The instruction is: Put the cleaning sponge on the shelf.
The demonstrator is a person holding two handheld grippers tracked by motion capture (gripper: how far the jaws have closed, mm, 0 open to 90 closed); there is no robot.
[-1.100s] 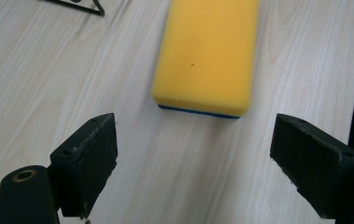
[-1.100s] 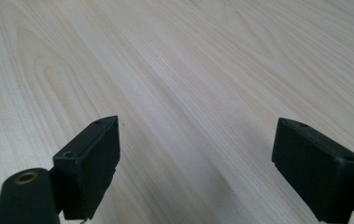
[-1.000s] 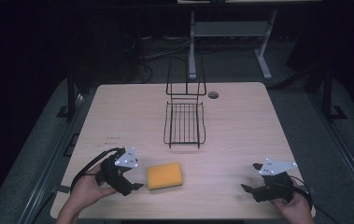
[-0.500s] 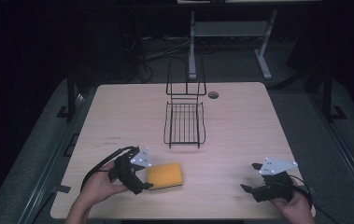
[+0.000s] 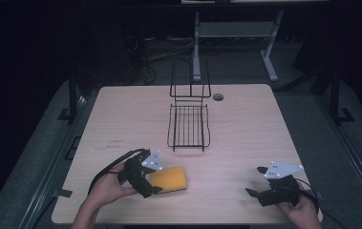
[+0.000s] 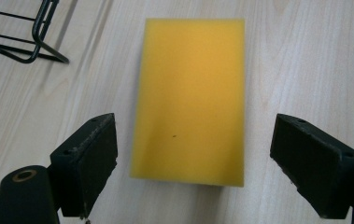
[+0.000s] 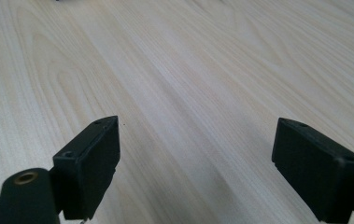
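A yellow rectangular sponge (image 5: 170, 179) (image 6: 191, 95) lies flat on the wooden table (image 5: 245, 133) near its front left. My left gripper (image 5: 154, 182) (image 6: 193, 158) is open at the sponge's left end, its two black jaws wide apart on either side of that end, not touching it. My right gripper (image 5: 257, 183) (image 7: 195, 163) rests open near the table's front right corner, with only bare wood between its jaws.
A black wire rack (image 5: 188, 114) stands at the table's middle back; its corner (image 6: 34, 32) lies just beyond the sponge. A round cable hole (image 5: 218, 97) sits behind it. A white metal frame (image 5: 231, 33) stands on the dark floor beyond.
My left gripper has moved right across the table up to the sponge, and its jaws now flank the sponge's end. The right gripper has stayed put.
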